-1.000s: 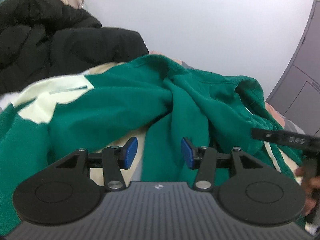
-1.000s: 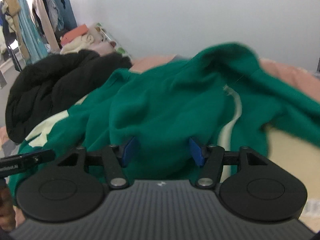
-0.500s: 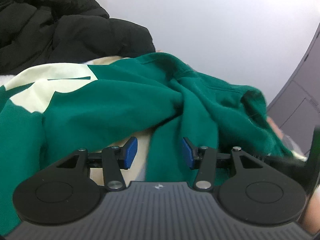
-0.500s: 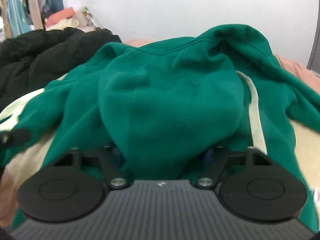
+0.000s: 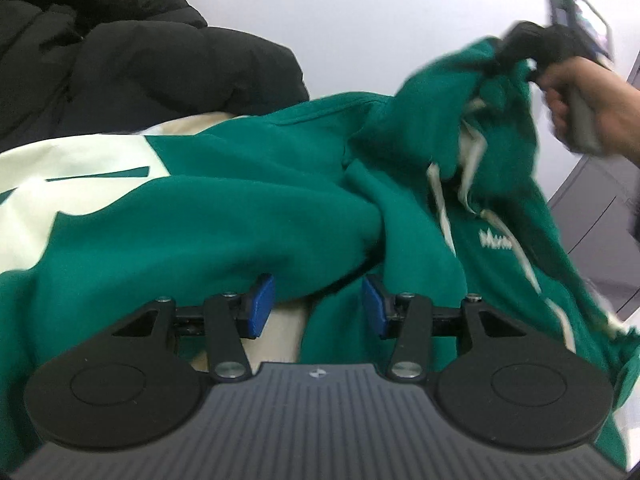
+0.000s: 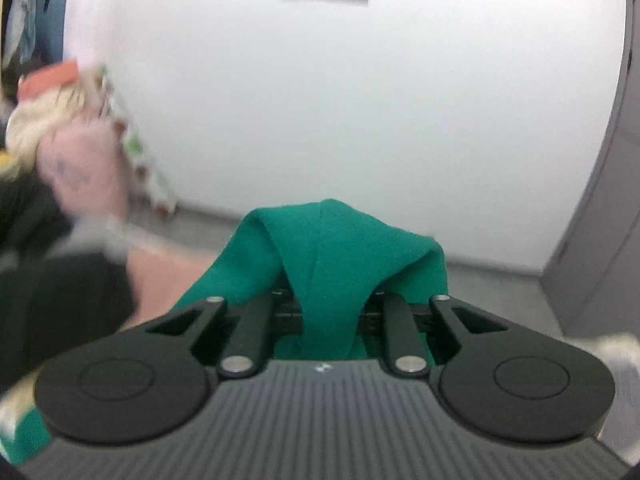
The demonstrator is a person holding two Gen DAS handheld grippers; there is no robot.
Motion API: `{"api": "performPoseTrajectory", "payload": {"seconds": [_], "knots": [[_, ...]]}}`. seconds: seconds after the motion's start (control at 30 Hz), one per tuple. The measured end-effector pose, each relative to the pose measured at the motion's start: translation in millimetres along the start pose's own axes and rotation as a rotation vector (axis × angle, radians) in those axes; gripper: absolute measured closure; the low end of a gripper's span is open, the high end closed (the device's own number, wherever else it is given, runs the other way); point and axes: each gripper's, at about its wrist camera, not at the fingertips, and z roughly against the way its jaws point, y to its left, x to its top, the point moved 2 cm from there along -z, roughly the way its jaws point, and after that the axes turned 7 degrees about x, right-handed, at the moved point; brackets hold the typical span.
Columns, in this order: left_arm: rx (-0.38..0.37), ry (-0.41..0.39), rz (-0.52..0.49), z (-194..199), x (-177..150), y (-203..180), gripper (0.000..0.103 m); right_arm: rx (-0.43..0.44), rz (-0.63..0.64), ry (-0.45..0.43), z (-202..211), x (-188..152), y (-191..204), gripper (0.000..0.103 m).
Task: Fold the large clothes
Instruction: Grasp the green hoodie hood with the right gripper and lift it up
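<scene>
A green hoodie (image 5: 240,208) with cream panels and cream drawstrings (image 5: 438,196) lies spread on a bed. My left gripper (image 5: 317,306) hovers low over its near edge, open, blue pads apart and pressing on nothing. In the left wrist view my right gripper (image 5: 508,48), held in a hand (image 5: 580,92), lifts the hood end up at the far right. In the right wrist view its jaws are closing on a bunched fold of the hoodie (image 6: 332,248); the right gripper (image 6: 328,316) has its pads hidden under the cloth.
A black puffy jacket (image 5: 120,52) is heaped at the back left of the bed. A grey wardrobe (image 5: 600,216) stands on the right. A white wall lies beyond. Blurred piled clothes (image 6: 60,120) sit at the left in the right wrist view.
My right gripper pushed into the hood, closed on it and swung it up and away. The hood end rose off the bed. My left gripper edged closer to the hoodie, still open.
</scene>
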Motion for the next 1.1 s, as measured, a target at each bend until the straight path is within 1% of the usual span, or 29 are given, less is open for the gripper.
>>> {"api": "performPoseTrajectory", "payload": {"seconds": [0.1, 0.2, 0.27, 0.33, 0.4, 0.47, 0.53, 0.57, 0.63, 0.67, 0.7, 0.73, 0.8, 0.9, 1.03, 1.1], "knots": [[-0.035, -0.03, -0.014, -14, 2, 3, 0.049, -0.024, 0.032, -0.074, -41, 34, 7, 0.085], [-0.036, -0.066, -0.025, -33, 0, 4, 0.049, -0.036, 0.023, -0.129, -86, 42, 7, 0.084], [-0.048, -0.081, 0.0, -41, 1, 5, 0.049, -0.027, 0.006, -0.135, -116, 30, 4, 0.084], [-0.055, -0.097, 0.007, -47, 2, 5, 0.049, -0.023, 0.011, -0.108, -146, 14, 3, 0.084], [-0.044, -0.109, 0.008, -54, 3, 8, 0.049, -0.02, 0.008, -0.083, -171, -4, -2, 0.083], [-0.064, -0.123, 0.04, -58, 3, 13, 0.049, -0.003, -0.038, -0.055, -188, -21, -13, 0.082], [-0.074, -0.131, 0.041, -61, 2, 15, 0.049, -0.005, -0.11, -0.025, -201, -34, -26, 0.081], [-0.076, -0.13, 0.039, -63, 3, 16, 0.049, 0.0, -0.144, -0.021, -201, -40, -31, 0.078], [-0.088, -0.131, 0.052, -65, 4, 19, 0.049, 0.015, -0.162, -0.023, -200, -46, -36, 0.065], [-0.091, -0.131, 0.055, -65, 4, 19, 0.049, 0.025, -0.167, -0.029, -196, -47, -37, 0.048], [-0.09, -0.131, 0.054, -68, 5, 19, 0.049, 0.038, -0.177, -0.043, -189, -47, -38, 0.035], [-0.09, -0.131, 0.054, -70, 7, 19, 0.049, 0.051, -0.179, -0.059, -181, -46, -39, 0.032], [-0.092, -0.131, 0.051, -70, 8, 19, 0.049, 0.077, -0.17, -0.069, -159, -46, -40, 0.031], [-0.101, -0.13, 0.061, -59, 4, 22, 0.049, 0.103, -0.128, -0.061, -123, -47, -40, 0.031], [-0.086, -0.092, 0.077, -45, 5, 26, 0.049, 0.133, -0.129, -0.055, -57, -56, -49, 0.031], [-0.081, -0.091, 0.09, -35, 5, 29, 0.049, 0.144, -0.137, -0.047, -20, -64, -53, 0.031]]}}
